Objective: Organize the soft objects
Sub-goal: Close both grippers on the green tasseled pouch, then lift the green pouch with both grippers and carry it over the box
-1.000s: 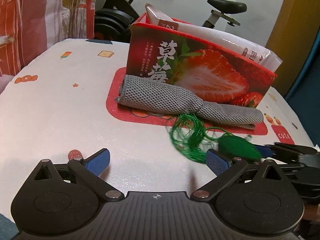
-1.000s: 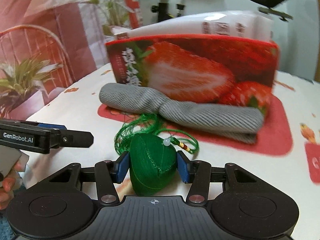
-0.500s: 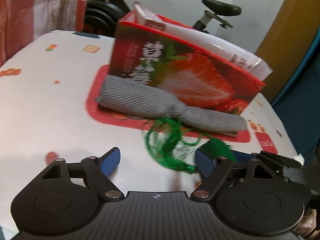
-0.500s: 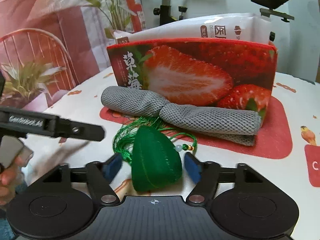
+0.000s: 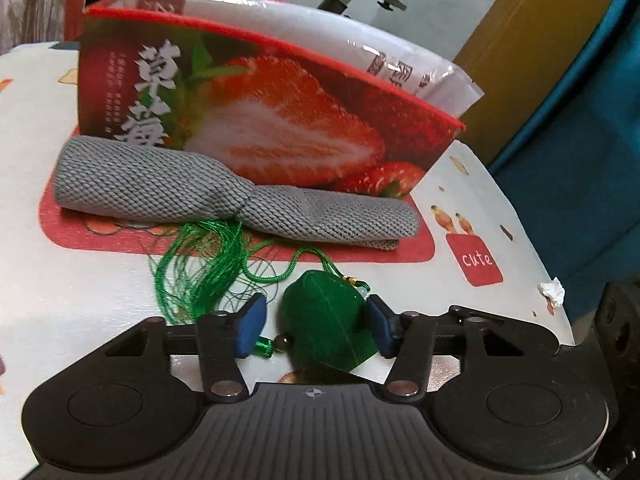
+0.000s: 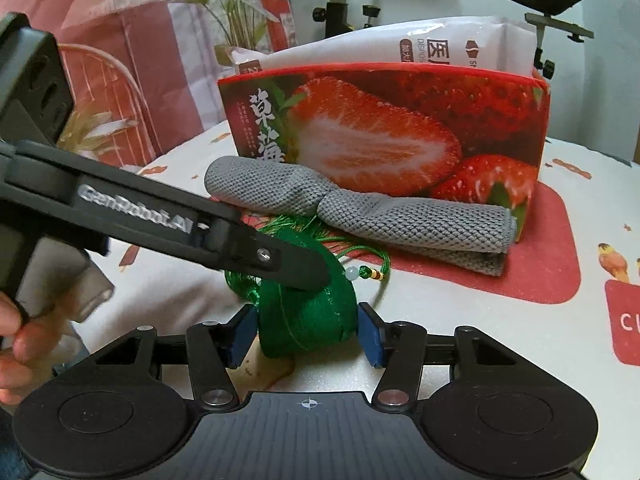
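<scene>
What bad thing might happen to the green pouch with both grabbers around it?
1. Both the left gripper and right gripper are closing around the green pouch; they might tug against each other.
2. Its loose tassel lies touching the grey cloth, so lifting might snag or drag it.

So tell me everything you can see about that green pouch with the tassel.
The green pouch is shiny thread-wrapped fabric, faceted like a dumpling, standing on the table. A beaded cord and a loose tassel trail toward the grey cloth. It sits between both closing tools, left and right.
</scene>
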`<action>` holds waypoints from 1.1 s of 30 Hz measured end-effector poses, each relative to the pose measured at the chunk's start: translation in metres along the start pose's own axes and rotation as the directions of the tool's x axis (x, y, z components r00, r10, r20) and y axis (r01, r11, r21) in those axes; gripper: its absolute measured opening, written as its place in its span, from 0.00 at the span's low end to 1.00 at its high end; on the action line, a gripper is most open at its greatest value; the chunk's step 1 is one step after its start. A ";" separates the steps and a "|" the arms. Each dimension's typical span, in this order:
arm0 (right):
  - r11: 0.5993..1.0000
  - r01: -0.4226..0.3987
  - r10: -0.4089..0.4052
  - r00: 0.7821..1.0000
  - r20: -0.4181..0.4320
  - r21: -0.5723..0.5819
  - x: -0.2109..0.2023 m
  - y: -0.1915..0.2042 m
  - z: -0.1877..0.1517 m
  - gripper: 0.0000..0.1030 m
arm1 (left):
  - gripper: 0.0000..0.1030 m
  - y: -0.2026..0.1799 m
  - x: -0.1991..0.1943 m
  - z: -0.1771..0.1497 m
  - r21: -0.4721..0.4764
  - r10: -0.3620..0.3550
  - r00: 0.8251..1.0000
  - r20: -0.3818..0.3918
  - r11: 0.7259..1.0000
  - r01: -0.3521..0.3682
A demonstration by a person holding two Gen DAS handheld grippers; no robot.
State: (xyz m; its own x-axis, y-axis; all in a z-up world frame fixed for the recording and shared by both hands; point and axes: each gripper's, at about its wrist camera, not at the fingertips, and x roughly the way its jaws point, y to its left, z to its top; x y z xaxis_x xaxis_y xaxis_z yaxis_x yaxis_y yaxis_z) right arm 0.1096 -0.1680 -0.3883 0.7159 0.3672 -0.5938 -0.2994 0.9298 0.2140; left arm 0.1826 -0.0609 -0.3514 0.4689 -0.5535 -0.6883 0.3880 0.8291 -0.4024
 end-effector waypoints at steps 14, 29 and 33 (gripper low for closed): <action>1.000 -0.007 0.007 0.999 0.034 -0.004 -0.007 0.003 0.003 0.45 | 0.47 0.001 -0.009 0.001 -0.010 -0.038 0.999 0.024 0.999 0.038; 0.993 0.007 0.018 0.976 0.218 -0.115 -0.059 0.022 0.072 0.45 | 0.46 -0.029 -0.083 0.054 0.085 -0.076 0.971 0.227 0.995 0.058; 0.990 -0.008 0.050 0.957 0.287 -0.143 -0.078 0.024 0.109 0.45 | 0.46 -0.041 -0.109 0.079 0.122 -0.091 0.947 0.308 0.991 0.056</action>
State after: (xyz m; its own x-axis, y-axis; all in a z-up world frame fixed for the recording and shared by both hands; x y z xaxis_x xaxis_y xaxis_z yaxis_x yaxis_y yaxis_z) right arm 0.1156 -0.1717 -0.2528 0.8511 0.4044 -0.3348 -0.3925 0.9137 0.1055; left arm 0.1781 -0.0406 -0.2122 0.6530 -0.6239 -0.4293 0.5077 0.7812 -0.3631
